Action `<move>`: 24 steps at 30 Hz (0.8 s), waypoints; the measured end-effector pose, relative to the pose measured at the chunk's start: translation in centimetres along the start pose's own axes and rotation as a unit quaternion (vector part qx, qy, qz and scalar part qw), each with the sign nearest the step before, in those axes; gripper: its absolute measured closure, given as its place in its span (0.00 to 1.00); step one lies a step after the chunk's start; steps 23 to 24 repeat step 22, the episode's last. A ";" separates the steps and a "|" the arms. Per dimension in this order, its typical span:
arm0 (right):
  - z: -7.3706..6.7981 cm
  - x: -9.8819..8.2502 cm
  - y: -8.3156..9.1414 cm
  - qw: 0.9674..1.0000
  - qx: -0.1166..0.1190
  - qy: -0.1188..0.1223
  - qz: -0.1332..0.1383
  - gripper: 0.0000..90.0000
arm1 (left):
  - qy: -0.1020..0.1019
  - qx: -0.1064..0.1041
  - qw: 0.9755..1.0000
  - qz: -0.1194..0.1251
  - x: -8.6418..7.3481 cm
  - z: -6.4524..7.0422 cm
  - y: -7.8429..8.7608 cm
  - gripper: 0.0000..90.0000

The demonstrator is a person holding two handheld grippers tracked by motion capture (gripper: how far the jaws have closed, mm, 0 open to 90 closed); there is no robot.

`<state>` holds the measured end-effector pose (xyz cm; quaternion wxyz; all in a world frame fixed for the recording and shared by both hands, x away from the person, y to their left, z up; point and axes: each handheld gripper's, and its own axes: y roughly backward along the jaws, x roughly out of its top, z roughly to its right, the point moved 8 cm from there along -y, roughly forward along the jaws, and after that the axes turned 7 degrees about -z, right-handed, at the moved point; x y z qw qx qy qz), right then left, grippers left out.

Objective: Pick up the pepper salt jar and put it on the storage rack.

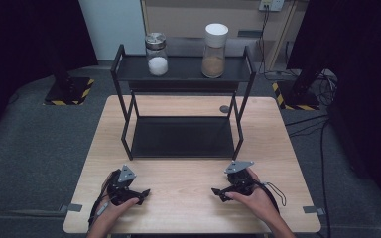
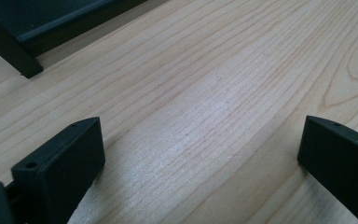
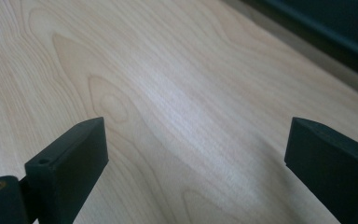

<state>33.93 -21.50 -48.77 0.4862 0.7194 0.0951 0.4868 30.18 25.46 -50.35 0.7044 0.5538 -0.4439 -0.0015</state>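
Resting low in frame on table (image 1: 188, 208): left gripper (image 1: 141, 194), right gripper (image 1: 217, 192), both released, grasping nothing. Standing upper centre on rack (image 1: 121, 74): white-powder jar (image 1: 157, 54), brown-powder jar (image 1: 215, 50) (both tall, likely top-heavy). Risking toppling either by reaching over rail and clipping it.

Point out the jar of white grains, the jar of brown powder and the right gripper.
jar of white grains (image 1: 157, 64), high view, on the white fill in its lower half.
jar of brown powder (image 1: 213, 65), high view, on the brown fill.
right gripper (image 1: 219, 193), high view, between its open jaw tips.
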 end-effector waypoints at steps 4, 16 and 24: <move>-0.3 -0.8 -0.5 1.000 -0.002 0.000 -0.004 0.07 | 0.000 0.000 1.000 0.000 0.0 0.0 0.0 0.00; -1.2 -2.0 -0.8 0.999 -0.026 0.011 0.020 0.04 | 0.000 0.000 1.000 0.000 0.0 0.0 0.0 0.00; -1.2 -1.9 -0.8 0.999 -0.022 0.013 0.019 0.03 | 0.000 0.000 1.000 0.000 0.0 0.0 0.0 0.00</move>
